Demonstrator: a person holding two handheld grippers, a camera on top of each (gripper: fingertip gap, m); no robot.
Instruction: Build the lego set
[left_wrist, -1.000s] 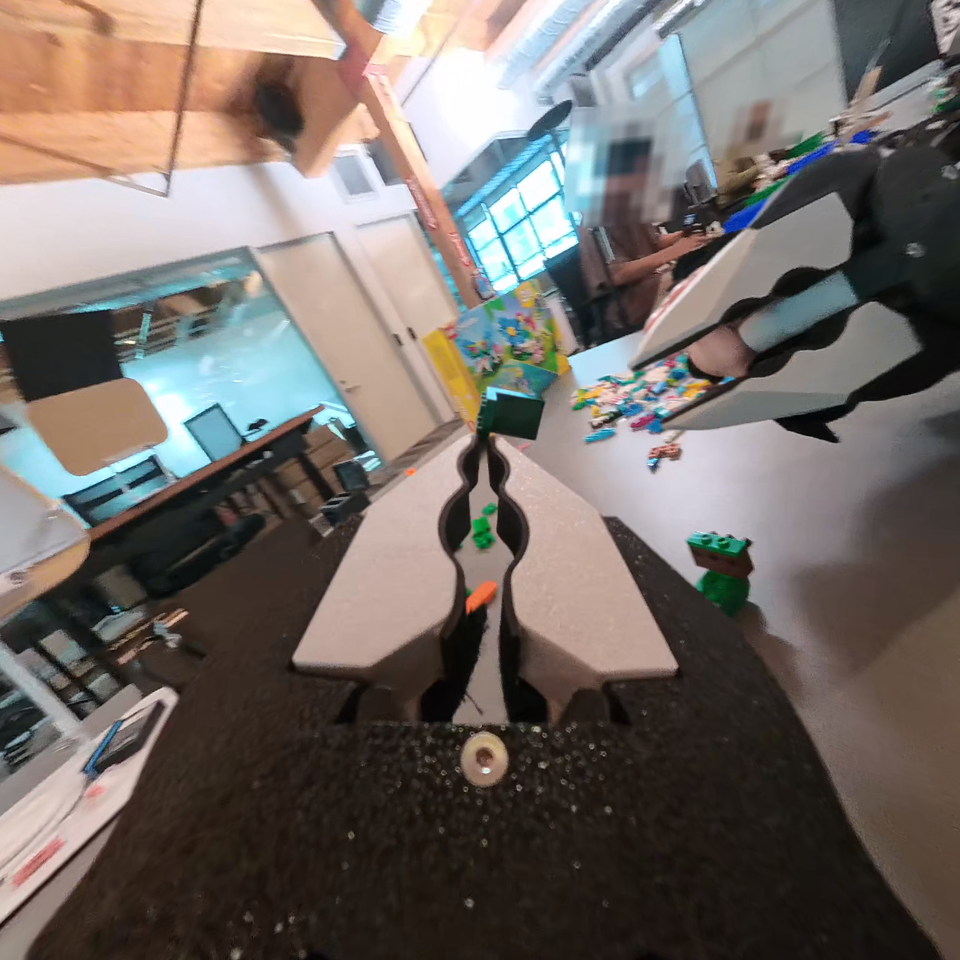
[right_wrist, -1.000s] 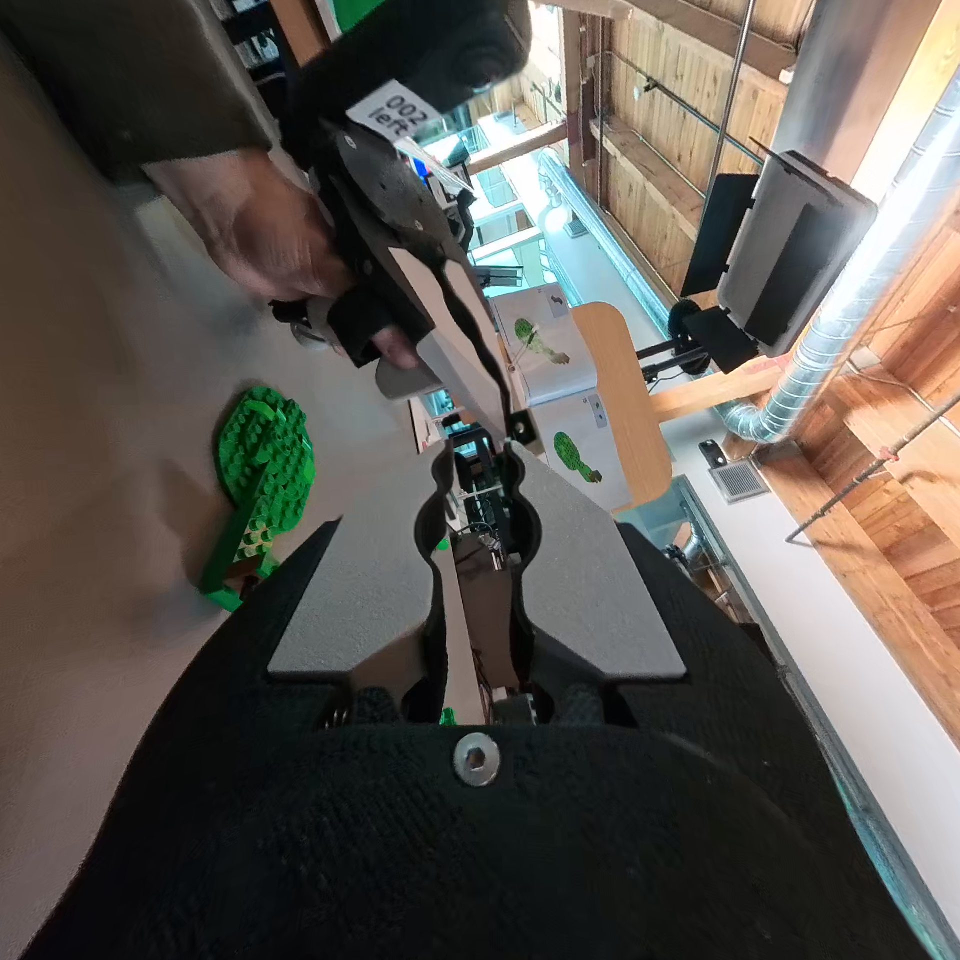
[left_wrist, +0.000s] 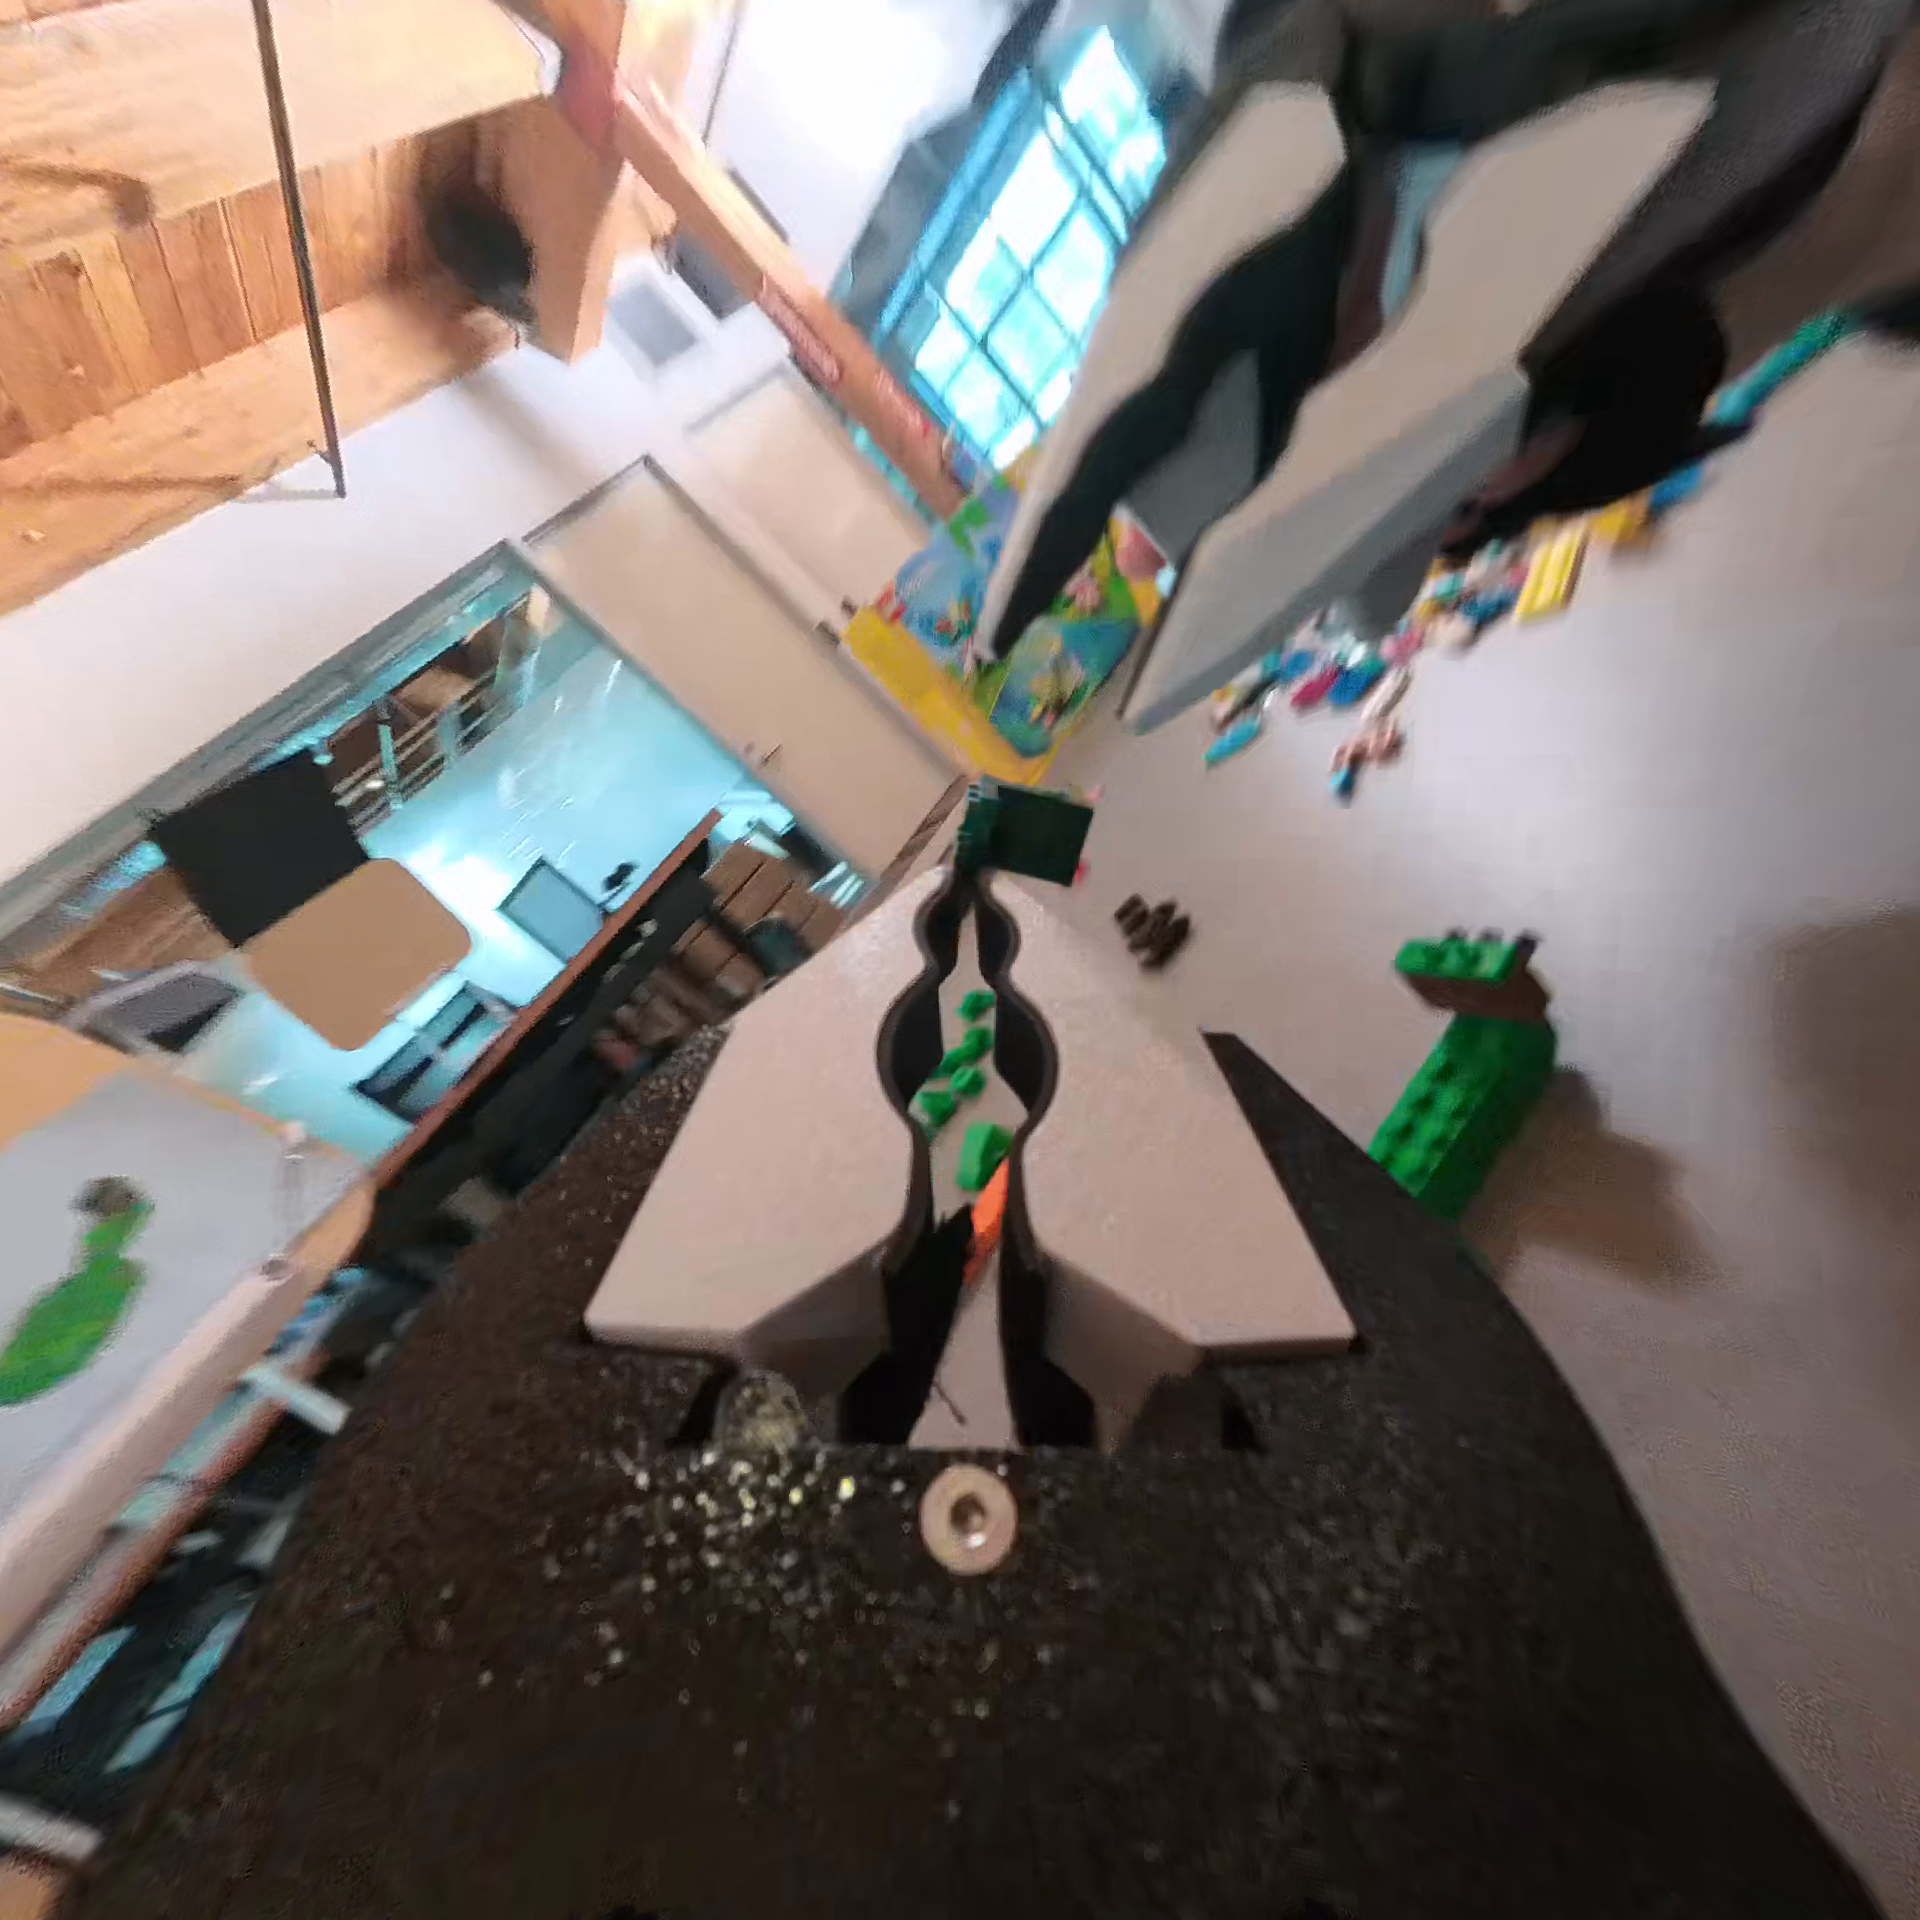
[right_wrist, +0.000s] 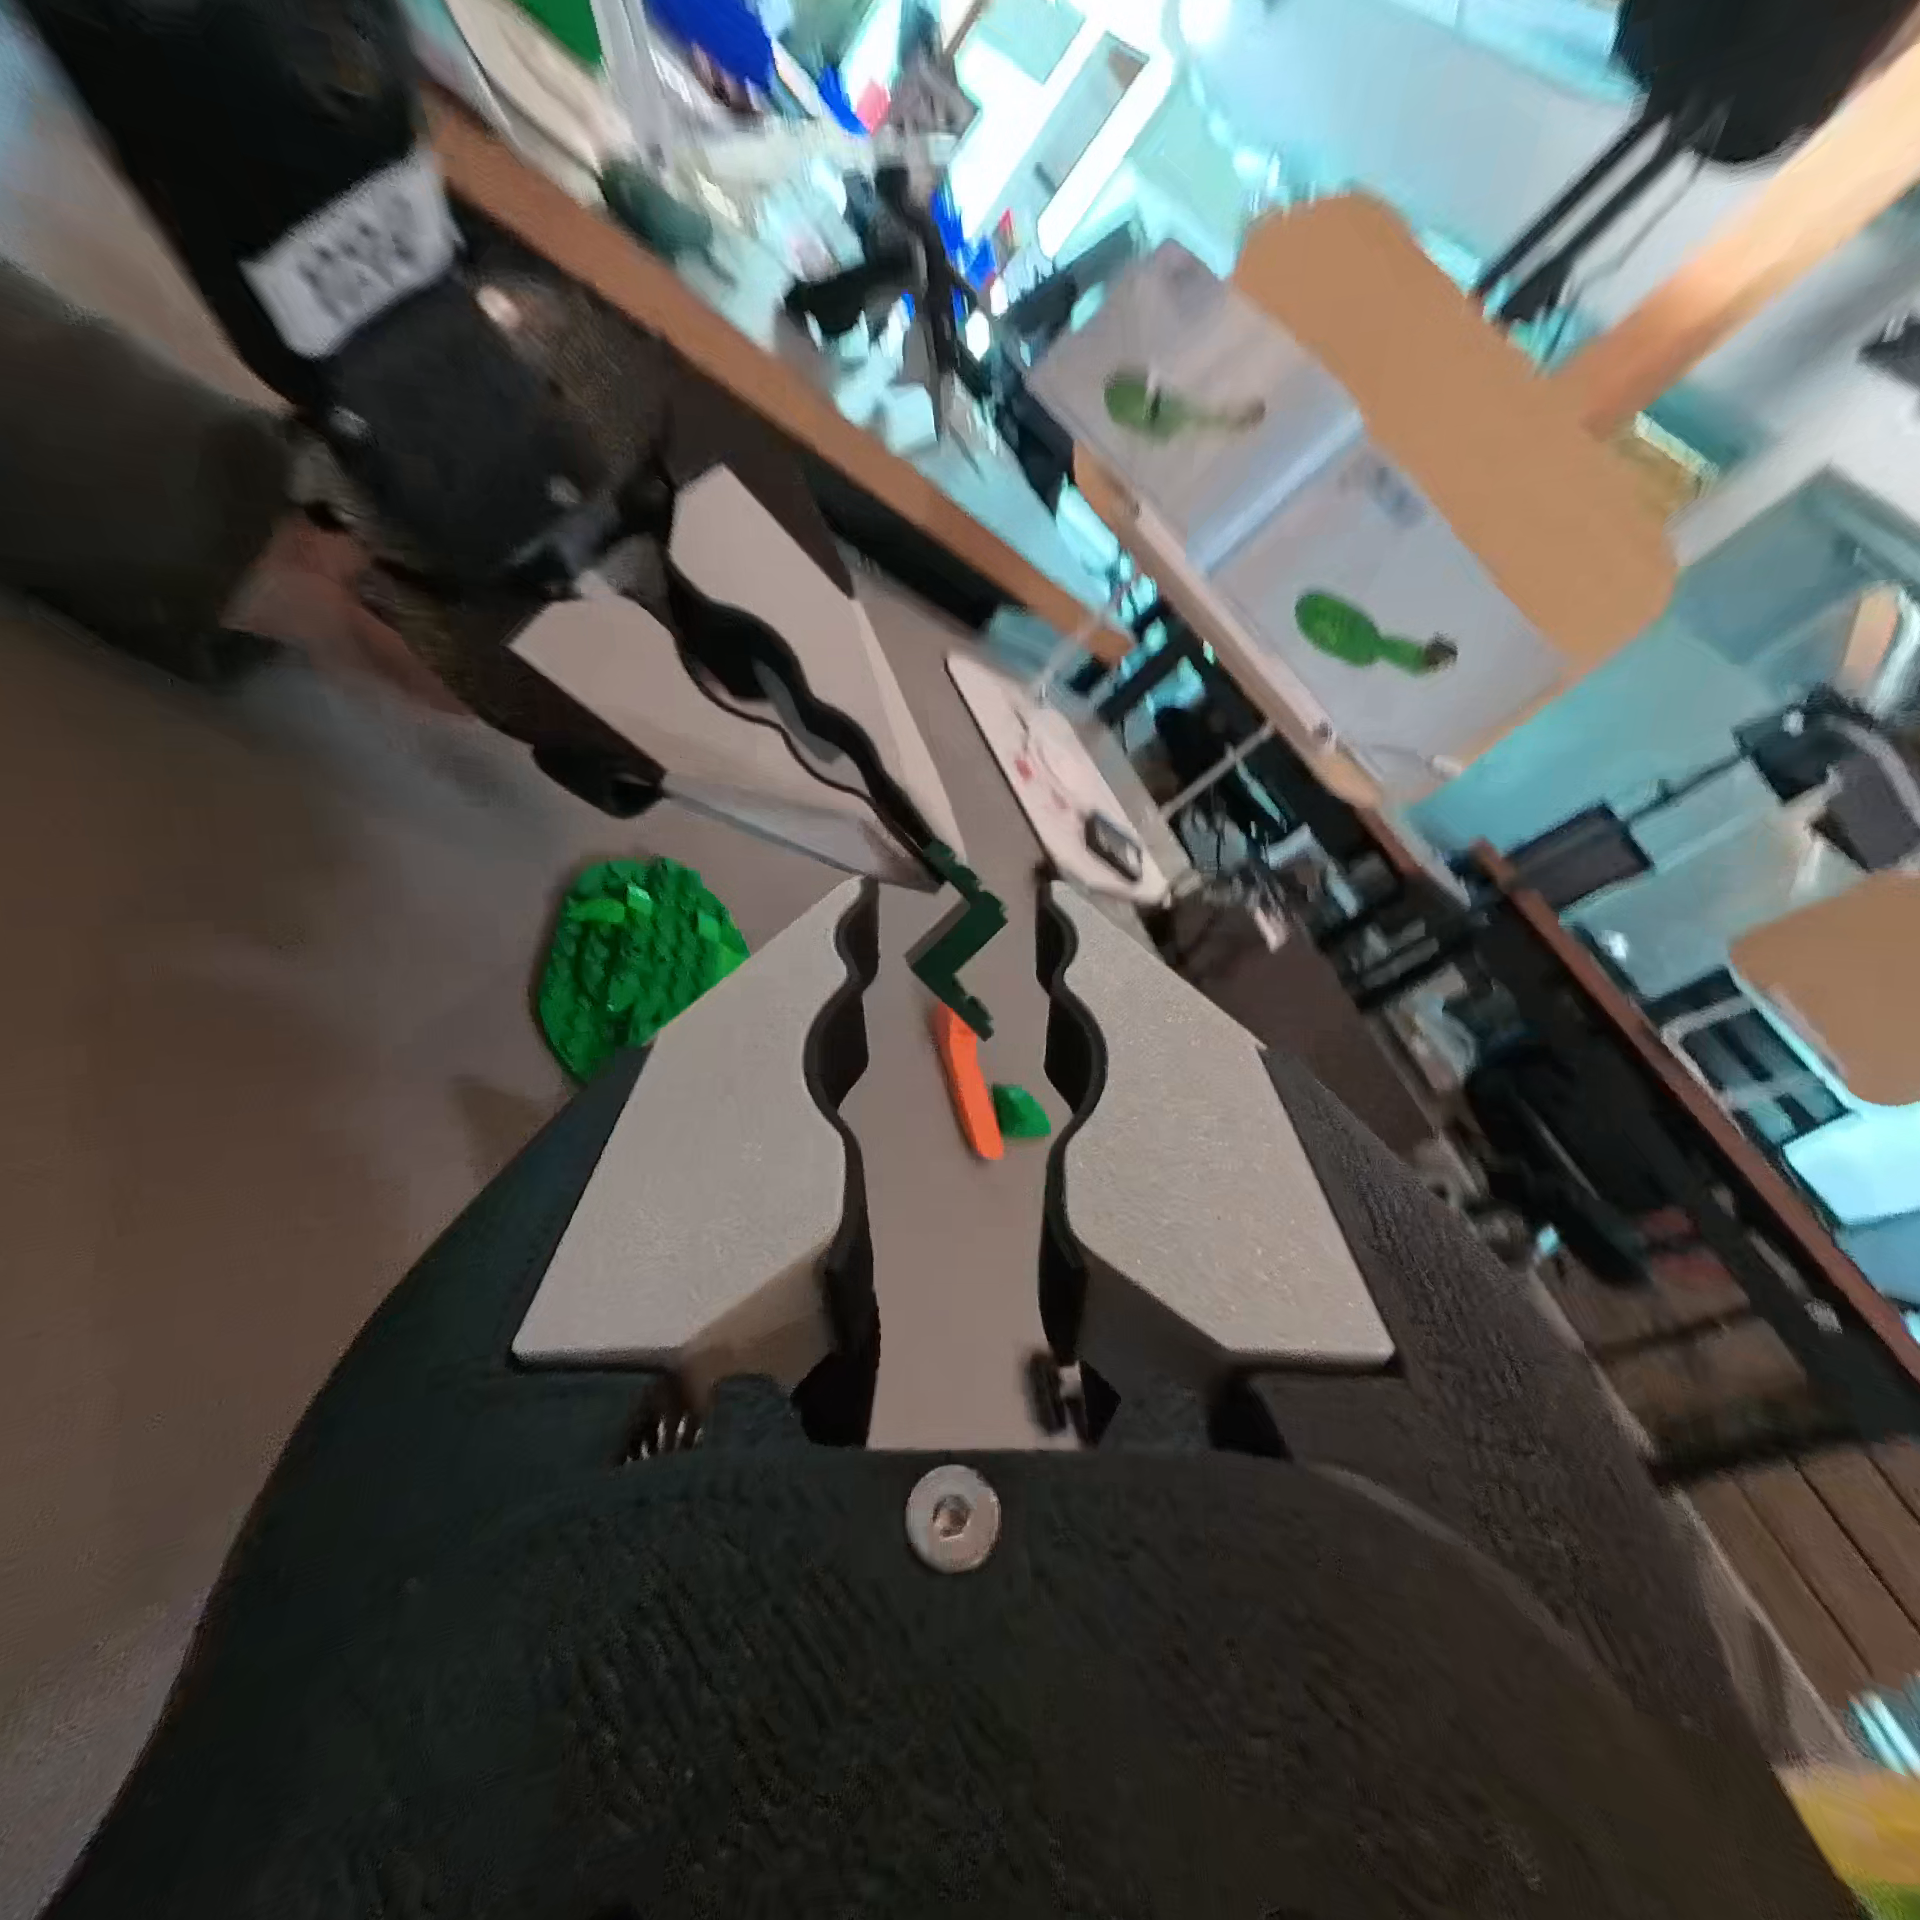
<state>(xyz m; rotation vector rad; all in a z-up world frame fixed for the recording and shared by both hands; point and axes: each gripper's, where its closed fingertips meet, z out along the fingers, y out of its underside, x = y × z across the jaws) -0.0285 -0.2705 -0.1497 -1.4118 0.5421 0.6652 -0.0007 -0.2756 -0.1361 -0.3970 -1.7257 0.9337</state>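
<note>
Since earlier, right tongs (right_wrist: 951, 904) parted; left tongs (left_wrist: 971, 878) seemingly pinch dark-green piece (left_wrist: 1029, 836).

Two hand-held grippers are shown, built alike. The left gripper (left_wrist: 971, 883) has a black, rough-grained body flecked with pale specks, and a silver hex-socket screw is set at its centre. Two pale grey fingers (left_wrist: 790, 1143) taper to points, their inner edges wavy and lined in black. The right gripper (right_wrist: 956, 904) has the same black textured body, silver screw and grey fingers (right_wrist: 707, 1174), with a small coiled spring seen at the base. A dark sleeve (right_wrist: 114, 530) is worn.
</note>
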